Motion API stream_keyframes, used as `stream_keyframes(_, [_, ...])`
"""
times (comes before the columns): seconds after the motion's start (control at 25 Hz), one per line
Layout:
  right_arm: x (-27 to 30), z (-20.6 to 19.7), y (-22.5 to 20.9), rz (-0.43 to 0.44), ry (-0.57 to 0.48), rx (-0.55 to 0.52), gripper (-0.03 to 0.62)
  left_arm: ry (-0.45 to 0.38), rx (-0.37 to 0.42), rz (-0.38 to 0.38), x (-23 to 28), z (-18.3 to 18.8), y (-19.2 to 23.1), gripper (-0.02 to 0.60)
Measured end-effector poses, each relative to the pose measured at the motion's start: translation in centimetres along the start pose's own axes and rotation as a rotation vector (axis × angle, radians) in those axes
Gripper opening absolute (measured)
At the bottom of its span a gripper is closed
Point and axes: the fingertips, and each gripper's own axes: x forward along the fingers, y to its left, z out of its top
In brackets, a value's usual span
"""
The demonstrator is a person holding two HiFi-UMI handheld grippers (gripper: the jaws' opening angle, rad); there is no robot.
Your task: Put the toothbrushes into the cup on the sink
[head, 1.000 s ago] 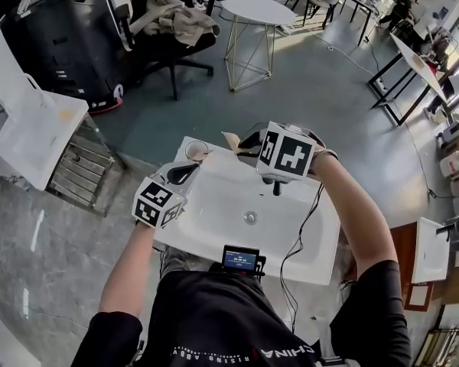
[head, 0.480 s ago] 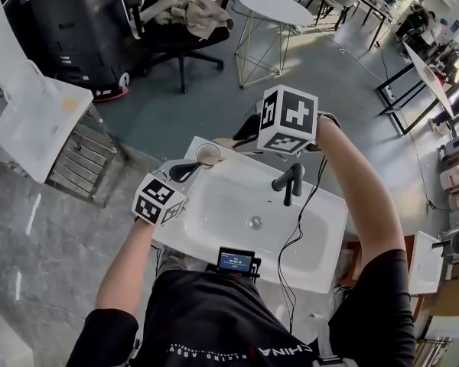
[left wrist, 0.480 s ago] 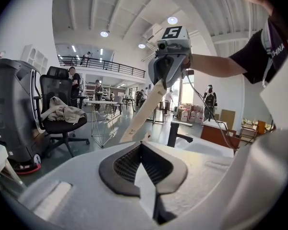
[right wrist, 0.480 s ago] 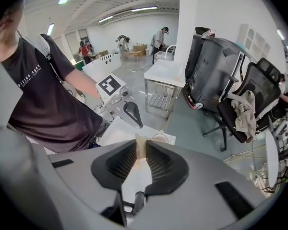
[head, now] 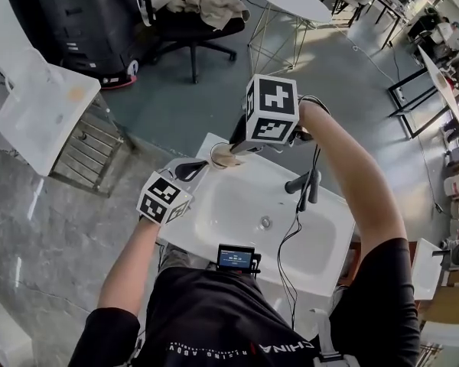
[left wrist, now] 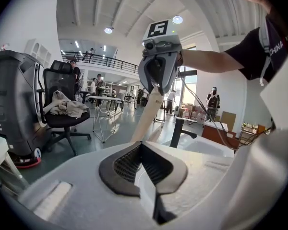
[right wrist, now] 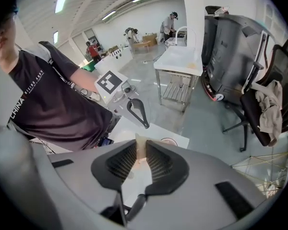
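— Biggest thing first?
— White sink [head: 214, 224]. Can't see its near edge: lost under a black shirt [head: 214, 319].
— Then the claws?
— Right gripper [right wrist: 140, 151], up at eleven o'clock from the drain [head: 265, 222], clamped tight. Left gripper [left wrist: 140, 146], at nine o'clock, pinched together on nothing.
— And the cup?
— Cup [head: 218, 159], on the sink's eleven o'clock corner. Mostly covered, shows only some rim.
— Smallest?
— Cream toothbrush [left wrist: 150, 110], squeezed in the right gripper, slanting down over the cup. Can't tell if touching it.
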Motion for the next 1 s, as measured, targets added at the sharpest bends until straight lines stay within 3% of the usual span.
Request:
stream_keyframes(0.32, [3.1, -0.2, -2.2, 0.079, 0.044, 0.043, 0.074, 0.020, -0.035, -0.008, -0.2, -2.2, 0.8, -0.003])
stream_keyframes(1.0, [7.3, -0.4, -4.7, 0.110, 0.048, 0.110, 0.086, 0.041, -0.069, 0.010, -1.7, -4.6, 2.0, -0.003])
